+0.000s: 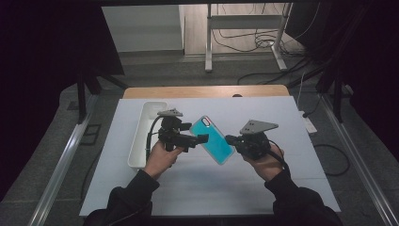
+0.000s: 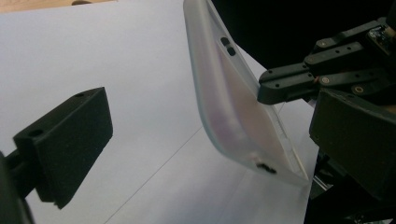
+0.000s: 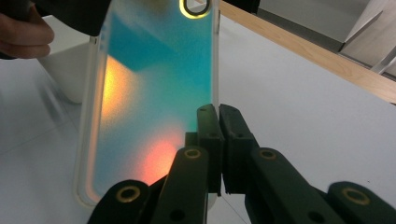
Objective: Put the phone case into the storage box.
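A teal, iridescent phone case with a clear rim hangs tilted above the middle of the table. My right gripper comes in from the right and is shut on the case's long edge. In the right gripper view its jaws pinch the rim of the case. My left gripper is at the case's left side, open. In the left gripper view its pads stand wide apart and do not press the case.
A long white tray lies at the left of the white table sheet, just behind the left hand. The table's wooden far edge runs along the back. Cables and a metal stand are on the floor beyond.
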Action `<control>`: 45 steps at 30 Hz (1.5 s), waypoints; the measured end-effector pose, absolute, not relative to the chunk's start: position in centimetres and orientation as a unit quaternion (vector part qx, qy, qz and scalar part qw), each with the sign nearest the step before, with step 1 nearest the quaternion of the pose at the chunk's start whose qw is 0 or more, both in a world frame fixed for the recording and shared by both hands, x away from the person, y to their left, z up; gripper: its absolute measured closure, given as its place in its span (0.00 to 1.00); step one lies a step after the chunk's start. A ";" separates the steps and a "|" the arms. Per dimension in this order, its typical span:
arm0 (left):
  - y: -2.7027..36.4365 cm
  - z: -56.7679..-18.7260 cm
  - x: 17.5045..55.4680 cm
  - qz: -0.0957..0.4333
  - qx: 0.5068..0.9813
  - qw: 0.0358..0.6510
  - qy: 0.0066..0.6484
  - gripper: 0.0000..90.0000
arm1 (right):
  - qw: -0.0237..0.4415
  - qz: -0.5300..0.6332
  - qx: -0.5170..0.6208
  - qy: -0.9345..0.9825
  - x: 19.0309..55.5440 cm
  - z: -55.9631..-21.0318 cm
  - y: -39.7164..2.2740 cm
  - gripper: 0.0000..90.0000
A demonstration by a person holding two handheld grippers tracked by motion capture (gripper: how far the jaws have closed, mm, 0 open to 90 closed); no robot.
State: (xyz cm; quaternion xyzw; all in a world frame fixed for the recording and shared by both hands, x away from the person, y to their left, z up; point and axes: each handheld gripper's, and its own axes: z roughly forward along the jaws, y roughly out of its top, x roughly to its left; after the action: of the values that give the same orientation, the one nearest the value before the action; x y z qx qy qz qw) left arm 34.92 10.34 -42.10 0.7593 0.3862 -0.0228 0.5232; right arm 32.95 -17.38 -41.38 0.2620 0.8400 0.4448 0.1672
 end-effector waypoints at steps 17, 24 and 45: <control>10.3 -42.5 35.1 -0.094 0.764 0.512 0.381 0.48 | 0.169 0.444 0.250 0.844 32.5 -41.5 -16.8 0.98; 10.6 -42.8 35.3 -0.126 0.754 0.519 0.382 0.71 | 0.173 0.446 0.245 0.843 32.4 -41.6 -16.6 0.98; 11.2 -43.0 35.5 -0.162 0.727 0.535 0.399 0.95 | 0.161 0.449 0.247 0.844 32.5 -41.5 -16.7 0.85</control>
State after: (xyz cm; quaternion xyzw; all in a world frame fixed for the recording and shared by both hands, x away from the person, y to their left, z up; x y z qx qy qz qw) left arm 35.47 11.21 -43.01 0.7265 0.3992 -0.1616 0.5355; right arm 32.47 -16.69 -41.54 0.2466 0.8437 0.4491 0.1605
